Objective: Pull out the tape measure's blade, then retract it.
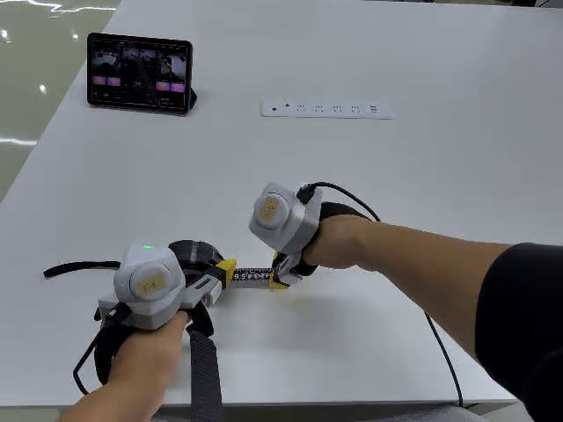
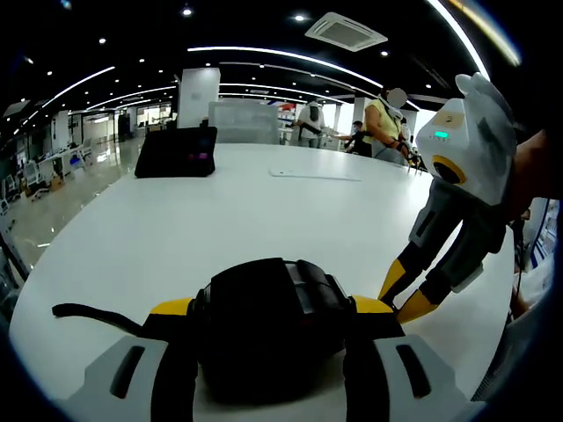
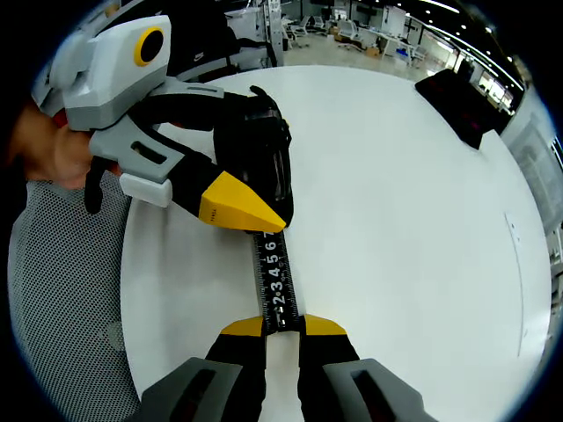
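The black tape measure case (image 1: 195,258) (image 2: 268,323) (image 3: 255,154) lies near the table's front edge, and my left gripper (image 1: 220,271) (image 2: 268,308) is shut on it, its yellow-tipped jaws on either side. A short length of the blade (image 1: 252,275) (image 3: 274,280), with numbers showing, runs out of the case to the right. My right gripper (image 1: 281,277) (image 3: 281,327) is shut on the blade's end, and it also stands at the right of the left gripper view (image 2: 409,290). A black strap (image 1: 75,266) (image 2: 97,316) trails left from the case.
A dark tablet (image 1: 141,73) (image 2: 176,151) stands at the back left of the white table (image 1: 396,176). A white power strip (image 1: 325,109) (image 2: 315,174) lies at the back middle. A cable (image 1: 440,352) hangs from my right gripper. Several people stand far off in the room.
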Available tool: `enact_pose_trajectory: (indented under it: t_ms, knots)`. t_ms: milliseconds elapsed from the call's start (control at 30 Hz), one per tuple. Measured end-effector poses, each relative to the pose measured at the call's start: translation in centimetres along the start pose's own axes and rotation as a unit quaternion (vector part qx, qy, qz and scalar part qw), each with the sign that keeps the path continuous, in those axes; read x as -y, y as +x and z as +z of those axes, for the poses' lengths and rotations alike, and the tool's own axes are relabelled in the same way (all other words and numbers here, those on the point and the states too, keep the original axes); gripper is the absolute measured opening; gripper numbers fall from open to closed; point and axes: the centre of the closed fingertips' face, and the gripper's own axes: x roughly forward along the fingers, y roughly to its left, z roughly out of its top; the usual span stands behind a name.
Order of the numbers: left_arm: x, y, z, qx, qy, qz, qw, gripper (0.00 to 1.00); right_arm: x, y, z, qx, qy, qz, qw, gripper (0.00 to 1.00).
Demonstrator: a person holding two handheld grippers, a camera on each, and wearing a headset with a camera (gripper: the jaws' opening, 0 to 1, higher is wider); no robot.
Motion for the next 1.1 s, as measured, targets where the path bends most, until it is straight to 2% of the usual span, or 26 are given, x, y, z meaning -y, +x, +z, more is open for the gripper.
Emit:
enact_pose_trajectory:
  t_ms: [200,333,867,1033,1100]
  knots:
    - [0.0,-0.1,-0.1,-0.006,-0.012,-0.013,0.9998,0.63,-0.1,0.0,0.0,0.01,0.006,0.006,0.9999,0.09]
    - [0.1,-0.1,-0.2,-0.012,-0.003,-0.025,0.9996,0.63,-0.3,0.1,0.2,0.014,-0.001,0.009,0.9999,0.09]
    - [0.1,-0.1,-0.2,-0.012,-0.007,-0.027,0.9995,0.63,-0.5,0.4,1.3,0.029,-0.002,0.011,0.9995,0.1]
    - [0.0,-0.1,-0.2,-0.013,-0.007,-0.026,0.9996,0.63,-0.6,0.5,1.6,0.036,0.015,0.009,0.9992,0.1]
    - [0.0,-0.1,-0.1,-0.012,-0.01,-0.026,0.9995,0.63,-0.7,0.6,1.8,0.038,0.005,0.006,0.9992,0.1]
